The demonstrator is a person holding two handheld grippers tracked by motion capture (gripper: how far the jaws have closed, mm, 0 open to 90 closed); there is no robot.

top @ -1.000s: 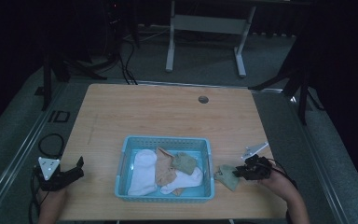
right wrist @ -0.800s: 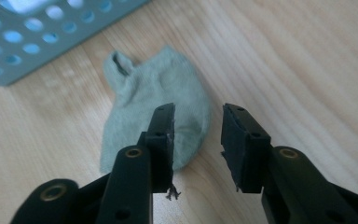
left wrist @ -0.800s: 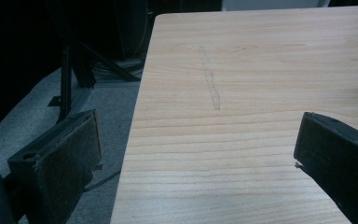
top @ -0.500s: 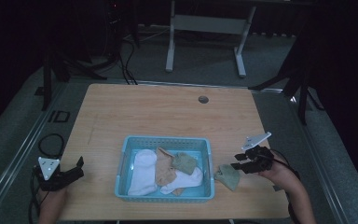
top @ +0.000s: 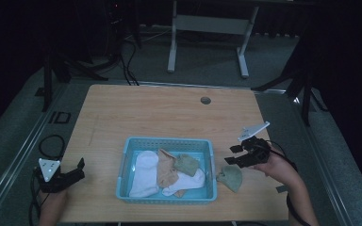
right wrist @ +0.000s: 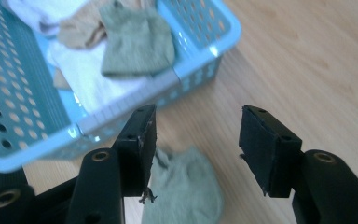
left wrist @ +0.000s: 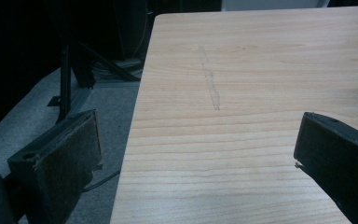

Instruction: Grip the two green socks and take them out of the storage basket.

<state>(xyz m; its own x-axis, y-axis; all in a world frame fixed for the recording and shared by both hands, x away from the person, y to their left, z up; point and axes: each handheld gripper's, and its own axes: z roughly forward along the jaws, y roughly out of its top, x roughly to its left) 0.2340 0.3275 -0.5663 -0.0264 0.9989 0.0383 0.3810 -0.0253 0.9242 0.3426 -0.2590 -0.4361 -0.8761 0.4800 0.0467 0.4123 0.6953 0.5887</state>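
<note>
Lower right of high view: right gripper [top: 234,156], jaws apart, empty, just above a green sock [top: 231,177] lying beside the blue basket [top: 166,197]. Lower left: left gripper [top: 77,170] parked, jaws apart. Likely mid-sorting — next, probably reaching into the basket for another sock.

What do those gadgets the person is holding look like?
Each hand grips a black tool. The left gripper and right gripper each end in two flat black rectangular jaws with small screw holes, carry a grey three-cornered plate on top, and trail a dark cable. The forearms are bare, with no sleeves.
</note>
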